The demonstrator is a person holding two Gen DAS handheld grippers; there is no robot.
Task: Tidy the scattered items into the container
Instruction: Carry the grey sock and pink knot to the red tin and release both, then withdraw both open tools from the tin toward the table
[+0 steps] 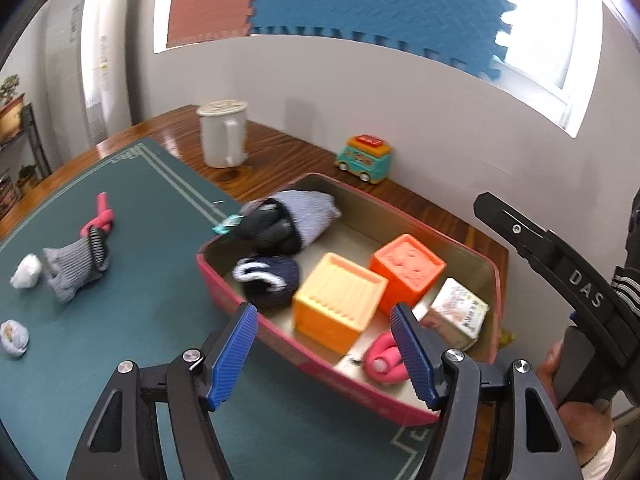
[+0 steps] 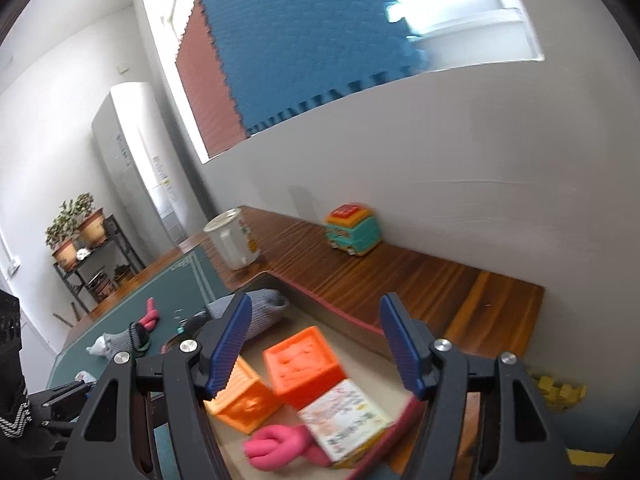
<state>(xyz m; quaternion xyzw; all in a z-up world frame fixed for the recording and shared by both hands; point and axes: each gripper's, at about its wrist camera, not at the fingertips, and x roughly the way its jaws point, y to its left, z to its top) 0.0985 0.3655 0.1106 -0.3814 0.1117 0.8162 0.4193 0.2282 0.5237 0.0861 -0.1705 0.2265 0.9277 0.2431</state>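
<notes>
A pink-walled box (image 1: 224, 280) holds a yellow-orange cube (image 1: 336, 300), an orange cube (image 1: 408, 268), a printed white cube (image 1: 456, 312), a pink knot (image 1: 384, 360), a navy sock roll (image 1: 268, 280) and a grey sock bundle (image 1: 296, 216). My left gripper (image 1: 324, 350) hovers open over the box's near wall, nothing between its blue pads. My right gripper (image 2: 314, 344) is open too, above the cubes (image 2: 304, 364). On the green mat (image 1: 140, 320) lie a grey sock (image 1: 72, 268), a second pink knot (image 1: 100, 216) and two small white bundles (image 1: 26, 276).
A white lidded mug (image 1: 222, 134) and a teal toy bus (image 1: 364, 158) stand on the wooden table near the wall. A hand holds the right tool's black body (image 1: 560, 272) beside the box. A plant shelf (image 2: 92, 256) stands far left.
</notes>
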